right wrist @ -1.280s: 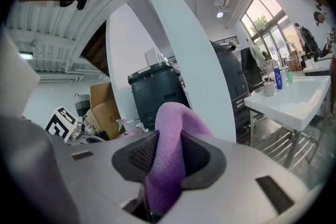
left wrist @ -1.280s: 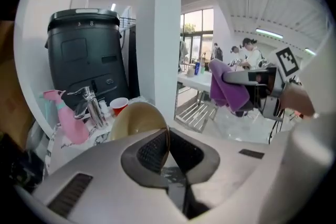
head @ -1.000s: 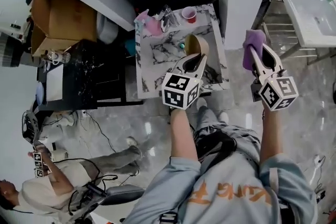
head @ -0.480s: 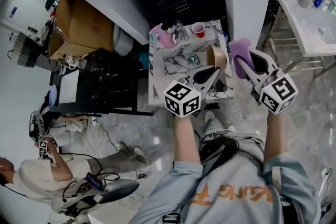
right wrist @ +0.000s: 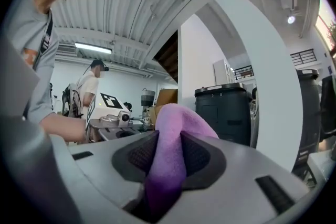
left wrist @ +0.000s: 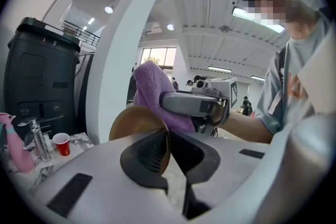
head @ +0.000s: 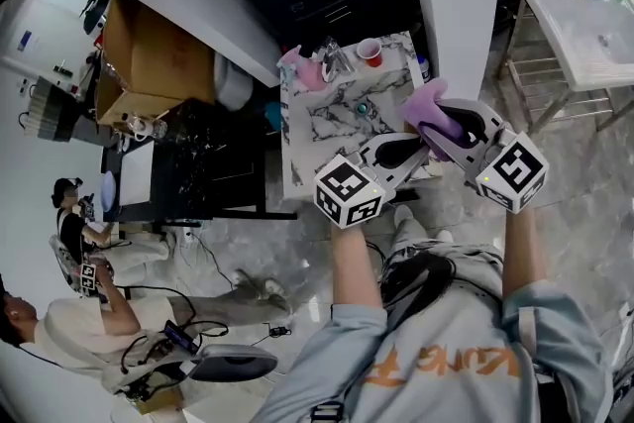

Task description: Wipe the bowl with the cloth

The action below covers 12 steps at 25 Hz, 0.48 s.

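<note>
In the left gripper view my left gripper [left wrist: 167, 150] is shut on the rim of a tan bowl [left wrist: 134, 122], held on edge in the air. A purple cloth [left wrist: 151, 91] presses against the bowl's far side. The right gripper [left wrist: 195, 104] carries it. From the right gripper view, that gripper [right wrist: 169, 164] is shut on the cloth [right wrist: 176, 128], which bulges out between the pads. In the head view the left gripper [head: 418, 150] and right gripper [head: 433, 121] meet over the marble table's near right corner. There the cloth [head: 424, 104] covers the bowl.
The marble table [head: 315, 126] holds a red cup [head: 369, 52], a pink object [head: 301, 70] and a metal fixture [head: 335, 60]. A white pillar [head: 451, 5] and a black bin [left wrist: 42, 76] stand behind it. A cardboard box [head: 149, 54] is at left; people are on the floor at lower left.
The right gripper has carried the cloth left, from apart from the bowl to against it. The left gripper has kept hold of the bowl and shifted slightly right.
</note>
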Tool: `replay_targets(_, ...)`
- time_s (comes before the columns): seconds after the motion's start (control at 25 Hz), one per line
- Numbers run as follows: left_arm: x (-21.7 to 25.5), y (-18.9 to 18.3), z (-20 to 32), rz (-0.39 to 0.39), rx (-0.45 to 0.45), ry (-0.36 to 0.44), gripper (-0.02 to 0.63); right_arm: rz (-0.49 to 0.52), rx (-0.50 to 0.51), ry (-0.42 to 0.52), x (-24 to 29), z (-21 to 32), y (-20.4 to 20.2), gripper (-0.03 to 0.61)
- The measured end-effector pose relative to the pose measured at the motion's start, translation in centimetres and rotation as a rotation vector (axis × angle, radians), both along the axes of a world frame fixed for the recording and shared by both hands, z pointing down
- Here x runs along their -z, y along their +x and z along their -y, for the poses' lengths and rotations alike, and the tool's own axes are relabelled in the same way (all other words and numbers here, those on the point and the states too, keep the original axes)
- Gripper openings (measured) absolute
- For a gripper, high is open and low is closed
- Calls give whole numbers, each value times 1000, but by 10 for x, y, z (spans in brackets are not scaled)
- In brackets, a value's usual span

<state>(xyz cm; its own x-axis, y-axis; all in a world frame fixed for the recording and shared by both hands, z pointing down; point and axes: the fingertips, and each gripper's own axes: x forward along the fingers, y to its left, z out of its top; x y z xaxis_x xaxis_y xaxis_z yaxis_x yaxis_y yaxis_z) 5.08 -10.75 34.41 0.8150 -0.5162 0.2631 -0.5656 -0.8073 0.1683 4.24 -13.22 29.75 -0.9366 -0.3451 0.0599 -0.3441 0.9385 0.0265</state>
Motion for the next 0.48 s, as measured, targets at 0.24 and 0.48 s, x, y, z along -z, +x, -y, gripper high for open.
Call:
replay_targets(0.24, 11, 14, -18, -99, -120, 25, 35, 119, -43, -43, 12, 7, 15, 130)
replay_targets(0.48, 13, 22, -31, -96, -195, 38, 35, 157, -83, -80, 10, 16, 25, 130)
